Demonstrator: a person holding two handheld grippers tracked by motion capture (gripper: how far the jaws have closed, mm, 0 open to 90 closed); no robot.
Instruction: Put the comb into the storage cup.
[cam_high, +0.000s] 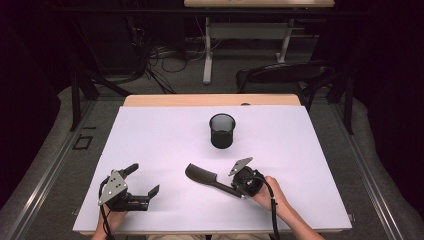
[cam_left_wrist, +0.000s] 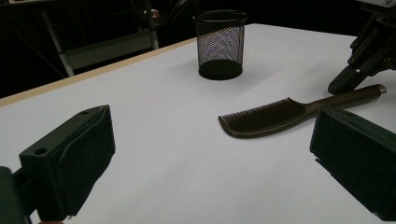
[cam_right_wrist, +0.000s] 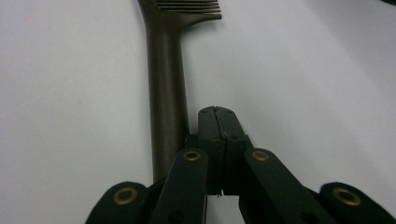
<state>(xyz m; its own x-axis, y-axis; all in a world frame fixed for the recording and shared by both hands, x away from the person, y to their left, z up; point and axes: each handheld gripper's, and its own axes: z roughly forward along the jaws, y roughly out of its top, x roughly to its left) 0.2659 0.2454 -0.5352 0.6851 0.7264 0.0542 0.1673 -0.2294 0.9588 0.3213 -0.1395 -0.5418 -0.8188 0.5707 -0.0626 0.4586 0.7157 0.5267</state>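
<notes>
and here's the white tabletop (cam_high: 165, 135) from above, with the dark comb (cam_high: 204, 176) lying flat just below the centre of the high view, teeth end toward the left, handle running down to the right. the right tongs (cam_high: 235, 189) sit right at that handle end, lower centre-right of the frame, a hand (cam_high: 270, 192) behind them. from the right gripper view, the right tongs (cam_right_wrist: 217, 122) are clenched, pads pressed flat together with nothing between them, and the comb's handle (cam_right_wrist: 166, 93) runs up the frame just beside them on the left, not gripped. over at lower left of the high view, the left tongs (cam_high: 142, 180) are released, jaws spread wide over bare tabletop, well apart from the comb. the left gripper view confirms it: two black pads (cam_left_wrist: 79, 158) stand far apart at the frame's bottom corners, the comb (cam_left_wrist: 271, 119) lying beyond them at centre-right. the black mesh cup (cam_high: 222, 130) stands upright above the comb, at centre frame, apart from it.
</notes>
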